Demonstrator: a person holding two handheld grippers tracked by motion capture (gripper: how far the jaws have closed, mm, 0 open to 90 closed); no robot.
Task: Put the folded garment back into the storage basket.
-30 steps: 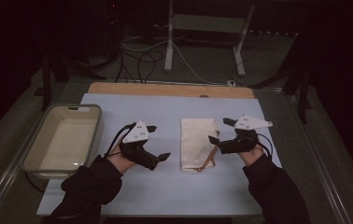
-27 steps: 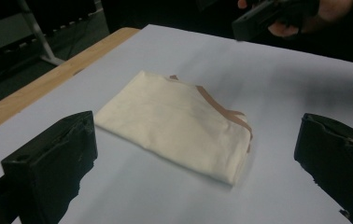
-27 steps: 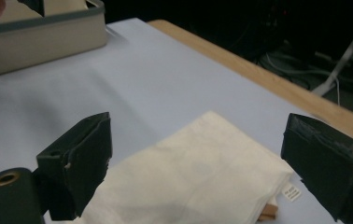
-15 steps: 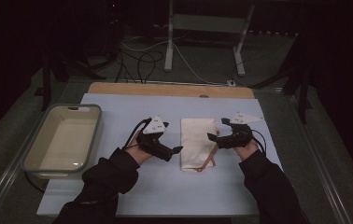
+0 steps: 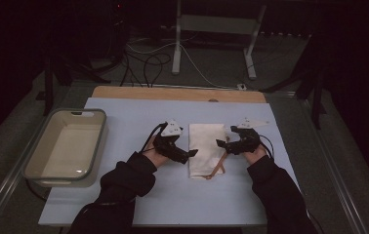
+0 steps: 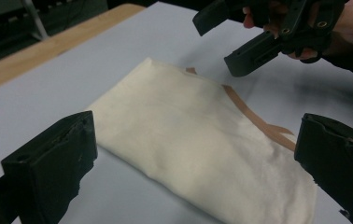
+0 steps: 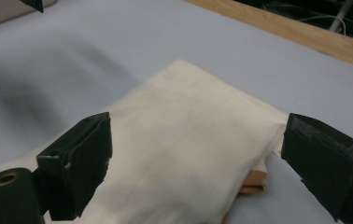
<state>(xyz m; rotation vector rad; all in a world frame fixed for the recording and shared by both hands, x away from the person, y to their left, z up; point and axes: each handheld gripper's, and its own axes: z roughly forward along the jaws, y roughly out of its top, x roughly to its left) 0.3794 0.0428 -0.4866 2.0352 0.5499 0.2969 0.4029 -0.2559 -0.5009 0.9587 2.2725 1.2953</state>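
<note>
Movement over the last second belongs mostly to the left gripper (image 5: 188,154): it has slid in from the open mat toward the folded cream cloth bag (image 5: 206,148), and its jaws now stand wide apart with nothing between them, the bag's near-left edge lying just ahead of the fingertips. In the left gripper view the bag (image 6: 198,144) spans the gap beyond both fingers (image 6: 53,163), untouched. The right gripper (image 5: 222,144) has hardly shifted; it too is spread wide and empty, its fingers (image 7: 79,161) straddling the bag's right edge, where the tan strap (image 5: 218,165) pokes out from under the fold. With both tools now flanking the bag, I judge a two-handed pinch of its opposite edges is about to begin, perhaps to unfold or lift it.

Left of the left fingers, well apart, a grey plastic tub (image 5: 65,146) sits at the mat's edge. The pale blue mat (image 5: 138,195) covers a wooden tabletop (image 5: 173,92) whose far strip shows bare. Beyond, the room is dark, with loose cables (image 5: 148,63) and a white stand (image 5: 177,39) on the floor.
</note>
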